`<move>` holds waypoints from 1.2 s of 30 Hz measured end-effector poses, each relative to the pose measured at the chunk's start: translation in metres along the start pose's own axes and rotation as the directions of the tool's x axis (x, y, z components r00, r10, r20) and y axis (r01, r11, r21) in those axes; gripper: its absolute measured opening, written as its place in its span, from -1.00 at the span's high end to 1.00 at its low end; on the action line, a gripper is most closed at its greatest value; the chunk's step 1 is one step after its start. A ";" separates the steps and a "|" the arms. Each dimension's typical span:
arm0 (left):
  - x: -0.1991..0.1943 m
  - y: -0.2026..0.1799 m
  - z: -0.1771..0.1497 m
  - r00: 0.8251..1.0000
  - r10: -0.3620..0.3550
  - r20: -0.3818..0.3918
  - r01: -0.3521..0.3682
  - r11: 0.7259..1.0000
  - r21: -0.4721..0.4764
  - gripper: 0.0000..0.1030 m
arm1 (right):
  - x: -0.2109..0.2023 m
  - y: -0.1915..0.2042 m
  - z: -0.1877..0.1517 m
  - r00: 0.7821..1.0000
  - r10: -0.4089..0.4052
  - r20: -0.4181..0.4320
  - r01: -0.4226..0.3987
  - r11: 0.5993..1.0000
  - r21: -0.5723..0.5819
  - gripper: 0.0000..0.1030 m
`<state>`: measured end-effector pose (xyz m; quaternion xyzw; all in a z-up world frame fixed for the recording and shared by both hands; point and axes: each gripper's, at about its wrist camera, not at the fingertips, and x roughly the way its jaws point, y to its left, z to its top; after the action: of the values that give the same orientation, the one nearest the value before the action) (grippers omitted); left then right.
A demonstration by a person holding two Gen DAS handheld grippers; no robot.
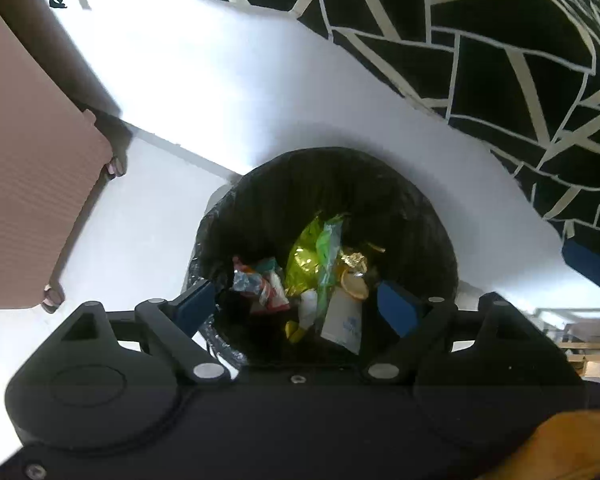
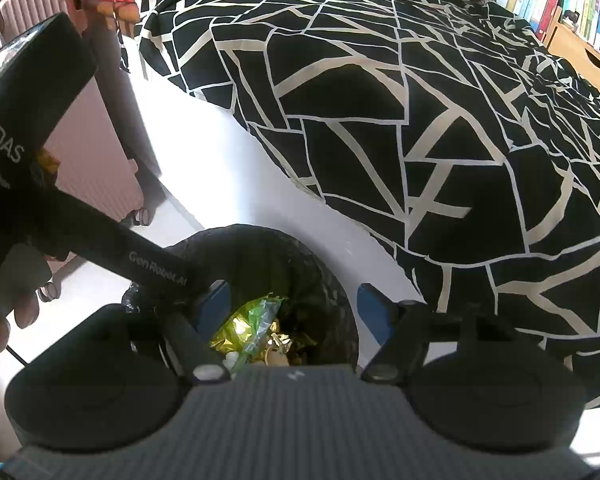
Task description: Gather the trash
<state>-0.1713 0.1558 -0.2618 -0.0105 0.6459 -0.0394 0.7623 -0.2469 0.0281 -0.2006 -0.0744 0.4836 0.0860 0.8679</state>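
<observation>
Crinkled foil wrappers (image 1: 306, 258) in round black-lined bin (image 1: 420, 216)

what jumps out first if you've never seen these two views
A round bin lined with a black bag sits on the white floor, with bright trash inside, notably a yellow-green foil wrapper. The left gripper hangs open straight above it. A black-and-cream patterned bedspread fills the right wrist view beyond the bin.

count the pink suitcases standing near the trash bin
2. One pink suitcase stands on the floor just left of the bin, wheels down. A second pink suitcase sits further back at the top left, partly cut off. Others may be hidden behind the left gripper.
</observation>
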 end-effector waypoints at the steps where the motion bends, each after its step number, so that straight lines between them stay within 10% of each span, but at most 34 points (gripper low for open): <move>1: 0.000 0.000 -0.001 1.000 0.008 0.003 -0.008 1.000 0.003 -0.70 | 0.000 0.000 0.000 1.000 0.000 0.000 0.000 1.000 0.001 -0.55; 36: -0.005 -0.003 -0.005 1.000 0.001 0.018 -0.002 1.000 0.021 -0.70 | -0.005 -0.004 -0.006 1.000 -0.006 0.004 0.006 0.999 0.038 -0.56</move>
<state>-0.1774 0.1530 -0.2574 -0.0026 0.6386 -0.0455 0.7682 -0.2536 0.0223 -0.1988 -0.0591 0.4831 0.0741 0.8704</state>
